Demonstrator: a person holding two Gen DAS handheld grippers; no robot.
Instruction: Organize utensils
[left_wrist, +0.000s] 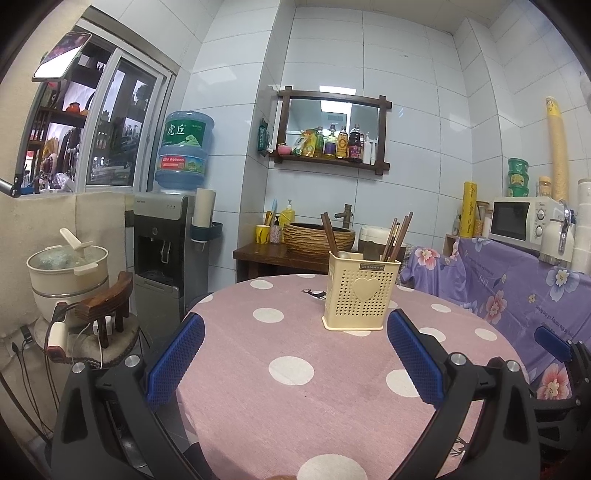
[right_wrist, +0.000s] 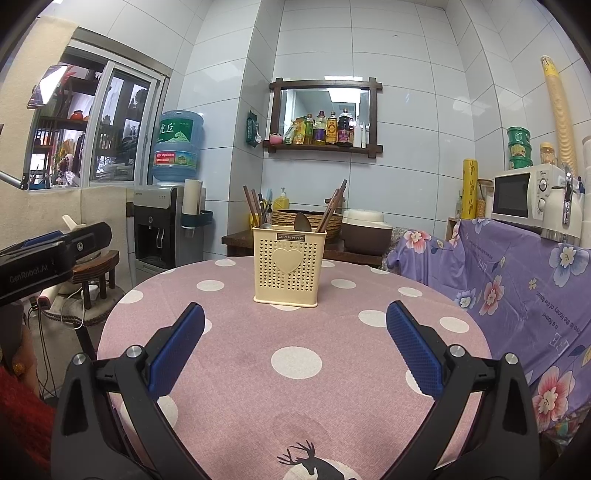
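A cream perforated utensil holder (left_wrist: 360, 291) (right_wrist: 287, 267) with a heart on its front stands upright on the round pink polka-dot table (left_wrist: 295, 373) (right_wrist: 295, 362). Brown chopsticks (left_wrist: 397, 236) (right_wrist: 332, 206) and a metal spoon (right_wrist: 301, 221) stick out of it. My left gripper (left_wrist: 295, 332) is open over the table's near part, with the holder beyond and between its blue pads. My right gripper (right_wrist: 295, 325) is open too, facing the holder, nothing between its fingers. The left gripper's body (right_wrist: 51, 254) shows at the left edge of the right wrist view.
A purple flowered cloth (right_wrist: 517, 280) covers the counter at the right, bearing a white microwave (right_wrist: 524, 197). Behind the table stand a wooden sink stand with a woven basin (left_wrist: 317, 240) and a rice cooker (right_wrist: 364, 230). A water dispenser (left_wrist: 162, 243) and a stool with a pot (left_wrist: 70, 273) are at the left.
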